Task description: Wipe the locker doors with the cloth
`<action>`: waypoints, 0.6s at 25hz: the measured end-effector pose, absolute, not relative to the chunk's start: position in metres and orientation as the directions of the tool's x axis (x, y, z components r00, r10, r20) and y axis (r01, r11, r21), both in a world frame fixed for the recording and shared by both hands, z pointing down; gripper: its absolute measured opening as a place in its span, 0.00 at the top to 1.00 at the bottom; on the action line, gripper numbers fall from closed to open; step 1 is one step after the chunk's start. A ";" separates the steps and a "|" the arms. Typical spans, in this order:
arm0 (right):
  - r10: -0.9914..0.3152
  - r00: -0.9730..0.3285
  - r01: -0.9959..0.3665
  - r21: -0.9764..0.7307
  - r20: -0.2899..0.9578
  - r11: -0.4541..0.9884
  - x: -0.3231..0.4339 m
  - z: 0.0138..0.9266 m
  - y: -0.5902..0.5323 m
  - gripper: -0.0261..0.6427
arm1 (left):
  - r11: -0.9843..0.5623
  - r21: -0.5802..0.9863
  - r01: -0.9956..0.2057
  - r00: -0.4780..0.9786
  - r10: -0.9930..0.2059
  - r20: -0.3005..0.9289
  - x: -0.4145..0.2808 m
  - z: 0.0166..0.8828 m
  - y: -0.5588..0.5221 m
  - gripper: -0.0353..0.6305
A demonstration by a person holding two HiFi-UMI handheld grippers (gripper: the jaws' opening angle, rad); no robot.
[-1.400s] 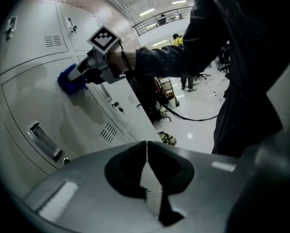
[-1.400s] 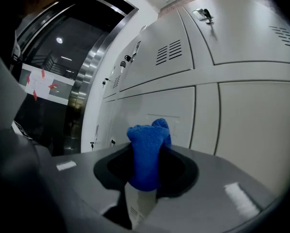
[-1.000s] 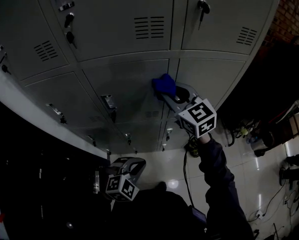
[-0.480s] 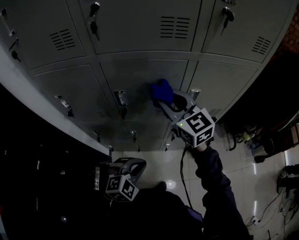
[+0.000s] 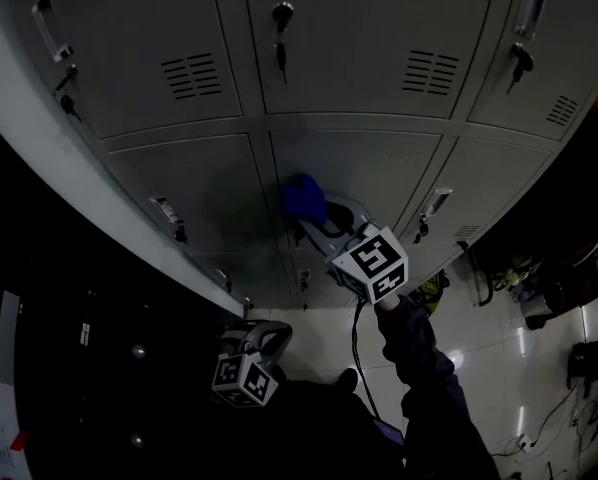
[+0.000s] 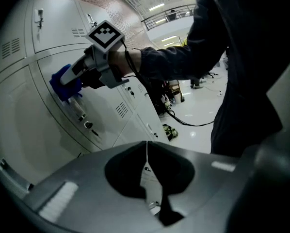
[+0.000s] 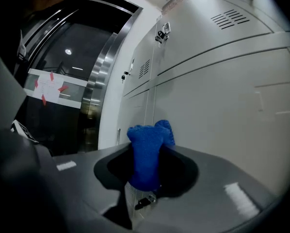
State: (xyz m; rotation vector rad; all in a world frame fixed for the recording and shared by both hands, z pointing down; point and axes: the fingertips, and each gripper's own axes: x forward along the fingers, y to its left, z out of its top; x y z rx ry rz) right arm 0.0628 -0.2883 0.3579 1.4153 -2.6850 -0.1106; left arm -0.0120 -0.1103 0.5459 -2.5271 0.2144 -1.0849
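Note:
A blue cloth (image 5: 304,199) is pressed against a lower grey locker door (image 5: 379,173), at the door's left part. My right gripper (image 5: 315,218) is shut on the cloth, and its marker cube (image 5: 370,263) sits just below. In the right gripper view the blue cloth (image 7: 146,152) sticks up between the jaws of the right gripper (image 7: 145,176), with the locker door (image 7: 232,110) close on the right. My left gripper (image 5: 256,341) hangs low, away from the lockers. The left gripper (image 6: 146,152) is shut on nothing, and its view shows the blue cloth (image 6: 62,82) on the door.
Locker handles and keys stick out of the doors: one handle (image 5: 434,202) is right of the cloth and a key (image 5: 281,18) hangs above. A dark lift door (image 7: 62,81) stands left of the lockers. Cables and gear (image 5: 499,273) lie on the shiny floor at right.
The right gripper has slid the blue cloth leftwards across the lower locker door, from its right side to its left part. The left gripper has stayed low.

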 end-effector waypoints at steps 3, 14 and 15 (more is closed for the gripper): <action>-0.822 -0.566 -0.816 0.105 0.062 0.569 0.044 0.363 -0.299 0.79 | -0.915 -0.402 0.024 0.681 -0.279 0.677 -0.033 0.555 -0.119 0.94; -0.843 -0.534 -0.838 0.092 0.067 0.538 0.059 0.369 -0.306 0.79 | -0.918 -0.394 0.037 0.686 -0.263 0.679 -0.035 0.559 -0.126 0.94; -0.848 -0.525 -0.844 0.091 0.069 0.529 0.067 0.370 -0.305 0.79 | -0.919 -0.393 0.043 0.689 -0.258 0.678 -0.030 0.562 -0.124 0.94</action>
